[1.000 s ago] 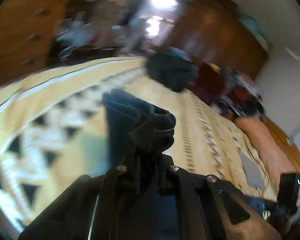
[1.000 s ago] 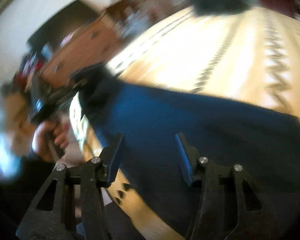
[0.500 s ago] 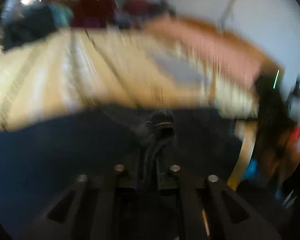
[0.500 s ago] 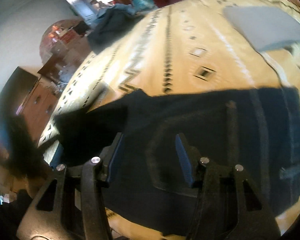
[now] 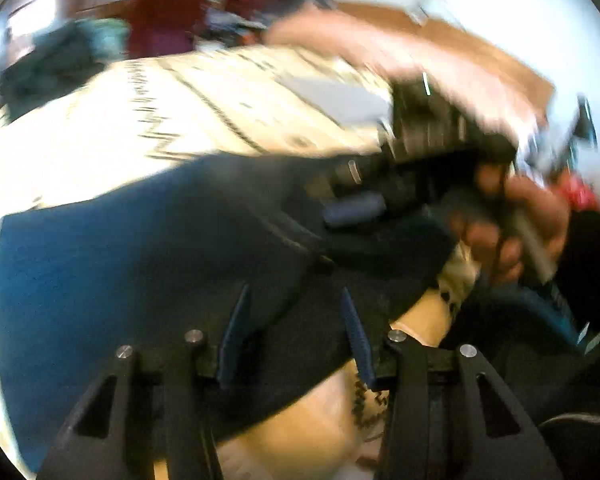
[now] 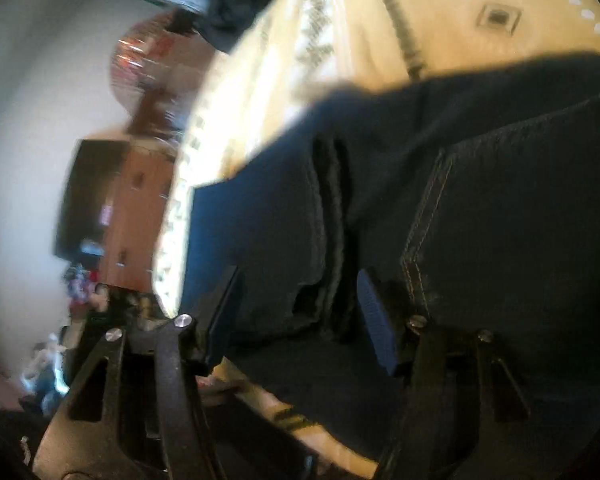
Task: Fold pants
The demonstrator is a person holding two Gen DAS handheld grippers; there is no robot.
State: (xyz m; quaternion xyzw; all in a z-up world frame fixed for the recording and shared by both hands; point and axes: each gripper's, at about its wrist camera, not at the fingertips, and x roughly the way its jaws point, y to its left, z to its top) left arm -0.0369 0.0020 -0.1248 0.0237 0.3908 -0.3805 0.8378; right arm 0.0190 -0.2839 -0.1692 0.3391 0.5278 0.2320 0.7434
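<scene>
Pants (image 5: pixel 112 264), dark blue denim, lie spread on yellow patterned bedspread (image 5: pixel 204 112) near bed's front edge. Left wrist view alone shows right gripper (image 5: pixel 352 210) and hand (image 5: pixel 516 224) holding it, over pants' far end; also grey folded item (image 5: pixel 336 98) and clothes pile (image 5: pixel 160 20) beyond. Right wrist view alone shows back pocket stitching (image 6: pixel 424 216), wooden dresser (image 6: pixel 136 208), wall. Left gripper (image 5: pixel 294 338) jaws just opening, apart, nothing pinched, cloth below. Right gripper jaws also just opening, apart above hem fold. No readable writing or labels.

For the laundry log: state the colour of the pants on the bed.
Dark navy blue pants, clearest in the right wrist view.
</scene>
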